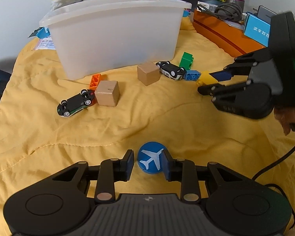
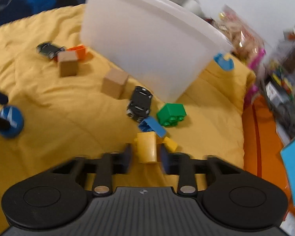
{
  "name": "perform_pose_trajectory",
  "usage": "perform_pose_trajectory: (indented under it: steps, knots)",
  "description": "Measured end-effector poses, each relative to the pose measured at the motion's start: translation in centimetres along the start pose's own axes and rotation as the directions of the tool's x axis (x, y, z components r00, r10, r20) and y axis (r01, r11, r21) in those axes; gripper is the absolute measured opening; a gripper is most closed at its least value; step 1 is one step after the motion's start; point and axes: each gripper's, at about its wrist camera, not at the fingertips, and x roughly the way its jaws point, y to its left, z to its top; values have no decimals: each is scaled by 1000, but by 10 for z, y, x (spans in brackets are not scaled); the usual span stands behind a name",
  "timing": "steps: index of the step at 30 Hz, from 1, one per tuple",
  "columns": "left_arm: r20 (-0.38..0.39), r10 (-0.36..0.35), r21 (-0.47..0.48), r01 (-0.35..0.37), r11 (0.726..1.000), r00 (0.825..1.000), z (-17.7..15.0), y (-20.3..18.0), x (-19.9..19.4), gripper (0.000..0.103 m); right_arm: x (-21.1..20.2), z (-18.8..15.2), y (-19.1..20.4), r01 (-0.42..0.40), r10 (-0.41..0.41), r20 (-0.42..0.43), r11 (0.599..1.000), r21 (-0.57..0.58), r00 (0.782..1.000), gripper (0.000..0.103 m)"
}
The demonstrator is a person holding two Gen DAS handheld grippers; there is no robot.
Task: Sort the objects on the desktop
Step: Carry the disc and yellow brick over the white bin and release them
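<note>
On the yellow cloth, my left gripper (image 1: 147, 160) sits with its jaws around a blue disc with a white plane (image 1: 151, 157); a small gap shows on the left side. The disc also shows in the right wrist view (image 2: 10, 122). My right gripper (image 2: 145, 152) has its jaws on both sides of a yellow brick (image 2: 147, 149); from the left wrist view it (image 1: 212, 80) is at the right with the yellow brick (image 1: 205, 77) between its fingers. A blue brick (image 2: 152, 126), a green brick (image 2: 172, 114) and a toy car (image 2: 139, 104) lie just beyond.
A white plastic bin (image 1: 116, 37) stands at the back. Two wooden cubes (image 1: 107, 96) (image 1: 148, 73), an orange brick (image 1: 96, 79) and a second toy car (image 1: 75, 103) lie in front of it. An orange box (image 1: 226, 33) with clutter borders the right.
</note>
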Motion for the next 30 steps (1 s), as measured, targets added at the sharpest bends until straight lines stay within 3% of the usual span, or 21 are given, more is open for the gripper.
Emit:
perform_pose_trajectory:
  steps: [3,5,7,9,10,11,13,15,22,27,29,30]
  knots:
    - [2,0,0,0,1000,1000,-2,0,-1,36,-17,3,-13,-162,160,22,974,156,987,28]
    - [4,3,-8,-3,1000,1000,-3,2,0,38,-25,1,-19,-311,308,55,908,282,950,28]
    - [5,2,-12,-2,1000,1000,-3,3,0,38,-23,-5,-24,-428,433,83,810,402,898,28]
    - [6,4,-10,-4,1000,1000,-2,3,0,39,-14,-14,-27,-474,499,91,729,493,862,28]
    - [6,6,-7,-6,1000,1000,-2,3,0,39,-10,-18,-28,-459,497,72,724,515,865,29]
    - [7,9,-5,-9,1000,1000,-2,3,0,40,-9,-19,-29,-437,479,58,736,517,876,32]
    - [8,18,1,-18,1000,1000,-3,1,0,46,-17,-22,-30,-367,398,37,802,471,917,39]
    - [7,22,2,-22,1000,1000,-4,1,-1,49,-26,-22,-32,-327,346,35,842,430,937,48]
    - [11,2,15,-2,1000,1000,-6,-7,-3,51,-43,-16,-18,-281,275,63,908,310,959,59]
    - [12,37,17,-37,999,999,-8,-7,13,51,-25,-6,-2,-168,167,26,958,234,986,59]
    - [15,31,10,-32,999,999,-8,-6,12,41,-21,-7,2,-142,141,19,967,211,990,54]
    - [17,33,23,-33,999,999,-8,-7,11,41,-17,-7,2,-153,156,7,964,217,988,51]
